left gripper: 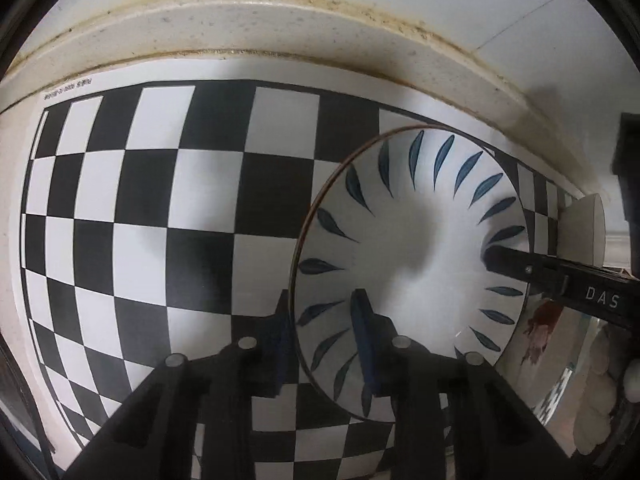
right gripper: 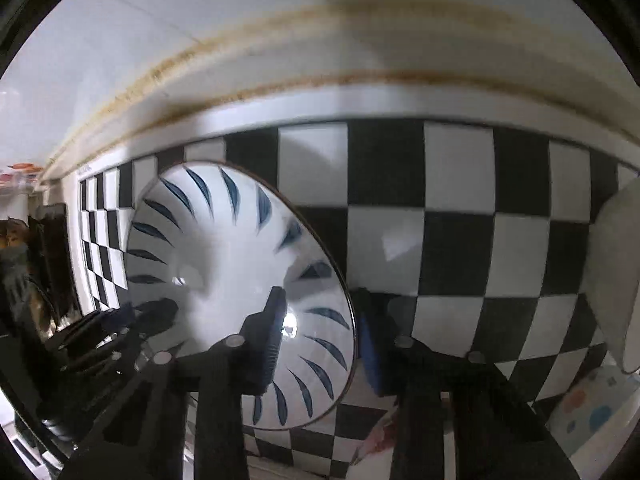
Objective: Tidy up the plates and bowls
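You had the leaf-pattern bowl (left gripper: 408, 240) rim straddled by both the left gripper (left gripper: 324, 336) and the right gripper (right gripper: 320, 340), grip unclear (can't tell if pads pressed). It sat over the checkerboard mat (left gripper: 160, 200). The next move called for a firm, even pinch before lifting.

One patterned bowl (left gripper: 412, 240) lies at the centre, a gripper at its 3 o'clock rim and another at its 9 o'clock rim: two grippers (left gripper: 324, 344) (right gripper: 320, 340) in all. One checkered sheet (left gripper: 160, 200) lies under it. One plain white dish (right gripper: 612, 272) stands at 3 o'clock.
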The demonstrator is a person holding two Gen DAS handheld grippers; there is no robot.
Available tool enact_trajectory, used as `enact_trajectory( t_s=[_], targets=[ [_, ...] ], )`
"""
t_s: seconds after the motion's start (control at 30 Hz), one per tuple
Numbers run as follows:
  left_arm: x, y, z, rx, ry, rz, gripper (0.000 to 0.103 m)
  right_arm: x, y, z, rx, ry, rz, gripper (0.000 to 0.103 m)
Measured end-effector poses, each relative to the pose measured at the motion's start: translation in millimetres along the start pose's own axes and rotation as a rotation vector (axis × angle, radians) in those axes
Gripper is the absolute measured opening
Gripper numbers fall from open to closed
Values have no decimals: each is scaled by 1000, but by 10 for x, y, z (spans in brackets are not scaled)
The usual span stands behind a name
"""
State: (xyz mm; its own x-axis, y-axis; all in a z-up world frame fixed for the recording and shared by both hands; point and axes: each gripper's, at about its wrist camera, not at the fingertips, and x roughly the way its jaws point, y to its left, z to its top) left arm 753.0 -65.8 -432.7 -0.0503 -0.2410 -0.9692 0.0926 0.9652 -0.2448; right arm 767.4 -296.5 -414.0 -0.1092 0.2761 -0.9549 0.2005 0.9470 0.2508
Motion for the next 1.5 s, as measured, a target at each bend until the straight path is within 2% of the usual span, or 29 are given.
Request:
enact_trajectory(
  t_s=[0.07,0.27,0.57,0.8,1.03,1.23,1.37,1.5],
  targets=[
    [-17,-14,7,3,-13,13,26,2,-10,-11,-7,-8,-25,27],
    [-160,-78,-55,5,-65,37,25,-90,-62,-156,-10,-46,16,17],
    [-605,-286,-415,58,-147,55,25,-455,-56,-565,-45,-133,55,16],
    [-1173,-344,-800,94,-210,48,25,-937,-45,-1149,-83,-222,86,15],
    [-1529,-498,-1292,144,-249,43,25,-1258,-112,-1806,-80,-283,127,15],
    [-1543,-567,-1662,179,-229,30,25,-1296,-222,-2368,-70,-286,144,15],
    [-1383,-565,-1870,189,-191,33,25,-1135,-277,-2699,-46,-265,153,14],
    [-1120,-556,-2020,201,-125,42,25,-921,-414,-2848,-23,-225,161,14]
  ],
)
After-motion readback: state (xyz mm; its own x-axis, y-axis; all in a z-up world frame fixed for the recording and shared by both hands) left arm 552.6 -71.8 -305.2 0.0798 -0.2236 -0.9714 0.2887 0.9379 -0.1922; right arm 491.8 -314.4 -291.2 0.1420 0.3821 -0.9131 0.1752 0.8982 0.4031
